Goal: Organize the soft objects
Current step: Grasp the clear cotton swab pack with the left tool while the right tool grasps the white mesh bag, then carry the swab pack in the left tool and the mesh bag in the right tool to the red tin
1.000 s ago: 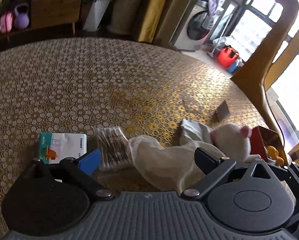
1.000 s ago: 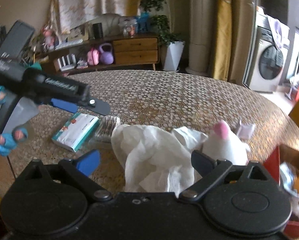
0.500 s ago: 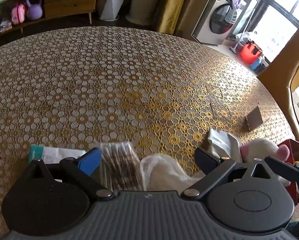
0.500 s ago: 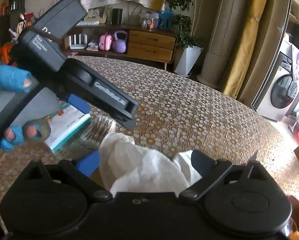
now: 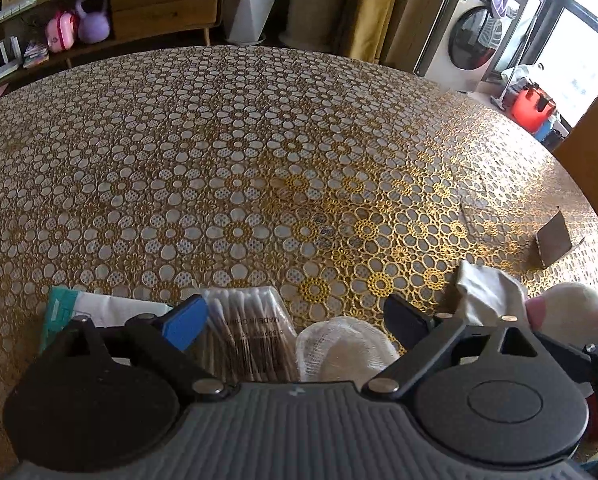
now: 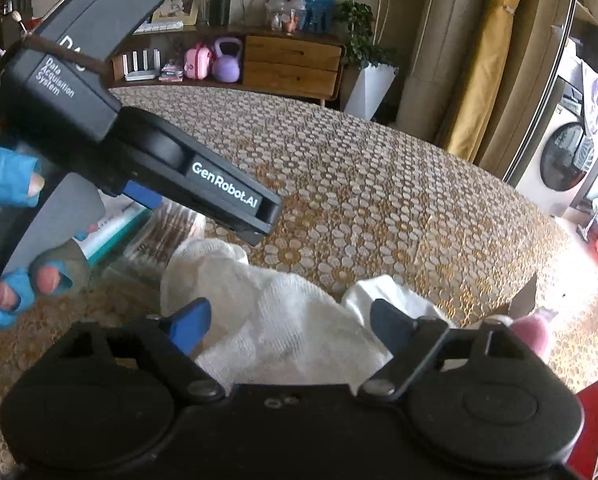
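A white gauze cloth (image 6: pixel 275 320) lies crumpled on the patterned table, and it also shows in the left wrist view (image 5: pixel 347 344). A pack of cotton swabs (image 5: pixel 247 328) and a teal-and-white tissue pack (image 5: pixel 87 308) lie left of it. A white plush toy with pink ears (image 5: pixel 571 312) lies at the right; its pink ear (image 6: pixel 533 330) shows in the right wrist view. My left gripper (image 5: pixel 295 320) is open above the swabs and cloth. My right gripper (image 6: pixel 291 322) is open and straddles the cloth. The left gripper also shows in the right wrist view (image 6: pixel 203 196).
A folded white cloth (image 5: pixel 483 292) lies beside the plush. A small brown card (image 5: pixel 553 240) stands near the table's right edge. A red box (image 6: pixel 595 420) sits at the right. A wooden chair back (image 5: pixel 595 168) rises beyond the table edge.
Both grippers have tilted up and drawn closer over the cloth and swabs. The left gripper has moved further into the right wrist view. Both stay open.
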Tool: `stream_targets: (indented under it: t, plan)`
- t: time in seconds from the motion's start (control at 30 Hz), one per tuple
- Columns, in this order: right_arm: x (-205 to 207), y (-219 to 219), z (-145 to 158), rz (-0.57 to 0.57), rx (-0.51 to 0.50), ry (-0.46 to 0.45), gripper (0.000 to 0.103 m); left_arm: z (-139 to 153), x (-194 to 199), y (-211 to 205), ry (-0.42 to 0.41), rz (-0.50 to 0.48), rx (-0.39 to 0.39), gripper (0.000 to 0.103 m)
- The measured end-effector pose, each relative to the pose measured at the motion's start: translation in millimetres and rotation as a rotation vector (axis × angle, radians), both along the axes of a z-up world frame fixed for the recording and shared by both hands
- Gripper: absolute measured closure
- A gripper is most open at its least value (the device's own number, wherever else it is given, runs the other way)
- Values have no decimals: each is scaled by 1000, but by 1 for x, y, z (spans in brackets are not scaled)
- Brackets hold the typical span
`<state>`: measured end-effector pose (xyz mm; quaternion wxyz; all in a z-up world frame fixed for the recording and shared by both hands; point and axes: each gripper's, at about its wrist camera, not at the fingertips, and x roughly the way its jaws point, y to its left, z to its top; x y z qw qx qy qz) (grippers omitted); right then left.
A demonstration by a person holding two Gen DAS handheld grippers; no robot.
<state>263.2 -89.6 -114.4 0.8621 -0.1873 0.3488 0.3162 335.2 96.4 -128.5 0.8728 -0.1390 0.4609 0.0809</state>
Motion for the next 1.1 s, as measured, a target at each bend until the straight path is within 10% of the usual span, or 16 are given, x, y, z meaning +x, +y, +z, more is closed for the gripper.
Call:
stream_targets:
  t: [0.5, 0.7, 1.1]
  plan:
    - [-9, 0, -11, -38, -10, 51, 59, -9, -4, 6, 13, 21, 44, 36]
    - [-16, -5, -8, -91, 12, 104, 72, -8, -7, 4, 22, 20, 89, 65]
    - [-50, -43, 25, -141, 89, 73, 91, 1, -26, 9, -12, -25, 80, 73]
